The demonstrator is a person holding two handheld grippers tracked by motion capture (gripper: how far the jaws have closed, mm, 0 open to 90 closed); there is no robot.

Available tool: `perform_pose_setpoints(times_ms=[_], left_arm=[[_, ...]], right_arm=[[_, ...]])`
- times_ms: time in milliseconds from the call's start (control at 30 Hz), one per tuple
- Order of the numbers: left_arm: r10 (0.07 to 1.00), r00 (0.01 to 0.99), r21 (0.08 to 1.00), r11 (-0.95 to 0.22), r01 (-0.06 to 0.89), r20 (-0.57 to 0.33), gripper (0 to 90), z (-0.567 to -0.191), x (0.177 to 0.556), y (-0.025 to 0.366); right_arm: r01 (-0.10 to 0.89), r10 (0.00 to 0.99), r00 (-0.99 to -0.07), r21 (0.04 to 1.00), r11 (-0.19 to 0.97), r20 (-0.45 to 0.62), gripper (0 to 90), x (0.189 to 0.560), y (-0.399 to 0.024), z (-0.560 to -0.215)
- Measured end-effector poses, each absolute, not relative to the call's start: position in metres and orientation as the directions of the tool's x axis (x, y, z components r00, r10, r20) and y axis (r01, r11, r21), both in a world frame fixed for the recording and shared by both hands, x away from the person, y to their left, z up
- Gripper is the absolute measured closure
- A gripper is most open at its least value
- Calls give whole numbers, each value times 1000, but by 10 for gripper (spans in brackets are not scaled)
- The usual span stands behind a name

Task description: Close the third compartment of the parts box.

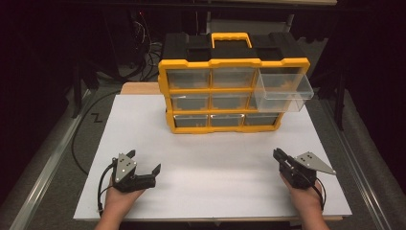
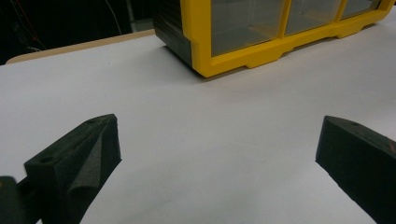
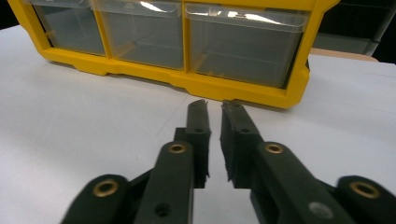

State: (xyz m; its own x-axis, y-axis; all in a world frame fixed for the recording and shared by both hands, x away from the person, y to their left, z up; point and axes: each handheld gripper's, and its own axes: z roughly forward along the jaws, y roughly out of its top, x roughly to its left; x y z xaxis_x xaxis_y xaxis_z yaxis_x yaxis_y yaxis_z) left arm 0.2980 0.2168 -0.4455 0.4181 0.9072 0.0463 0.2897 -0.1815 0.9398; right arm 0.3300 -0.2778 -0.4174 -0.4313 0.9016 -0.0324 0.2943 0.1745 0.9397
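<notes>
White counter (image 1: 210, 158), dark surroundings. At its far middle stands a yellow-and-black drawer cabinet (image 1: 225, 93) with a yellow carry handle (image 1: 231, 38) on top and three rows of clear drawers. The top right drawer (image 1: 283, 91) is pulled out toward the near side, sticking clear of the frame; the other drawers sit flush.

Left hand-held gripper (image 1: 143, 163), near left of the counter, held in the person's left hand (image 1: 119, 196). Jaws spread wide, nothing between them, bare counter showing in the gap. In the left gripper view the two black fingers (image 2: 79, 158) stand well apart, with the cabinet's lower left corner far ahead.

Right hand-held gripper (image 1: 278, 155), near right of the counter, held in the right hand (image 1: 306, 199), pointing toward the cabinet. Jaws drawn in narrow, a thin slit left, empty. In the right gripper view its fingertips (image 3: 198, 109) point at the bottom row of drawers, well short of the yellow frame.

Both grippers well apart from the cabinet and from each other.
</notes>
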Motion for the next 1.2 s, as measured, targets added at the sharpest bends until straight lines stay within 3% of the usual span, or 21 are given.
perform_pose_setpoints(times_ms=[67,767,1200], left_arm=[[908,418,940,-180,289,46,8,-445,298,217],[907,421,943,-152,295,14,3,-446,300,219],[898,439,948,-156,278,19,4,-446,299,219]], right_arm=[[291,899,-436,941,174,-31,900,330,-278,-416],[231,869,-487,947,224,-87,900,328,-261,-410],[180,891,-450,972,148,-52,900,342,-249,-370]])
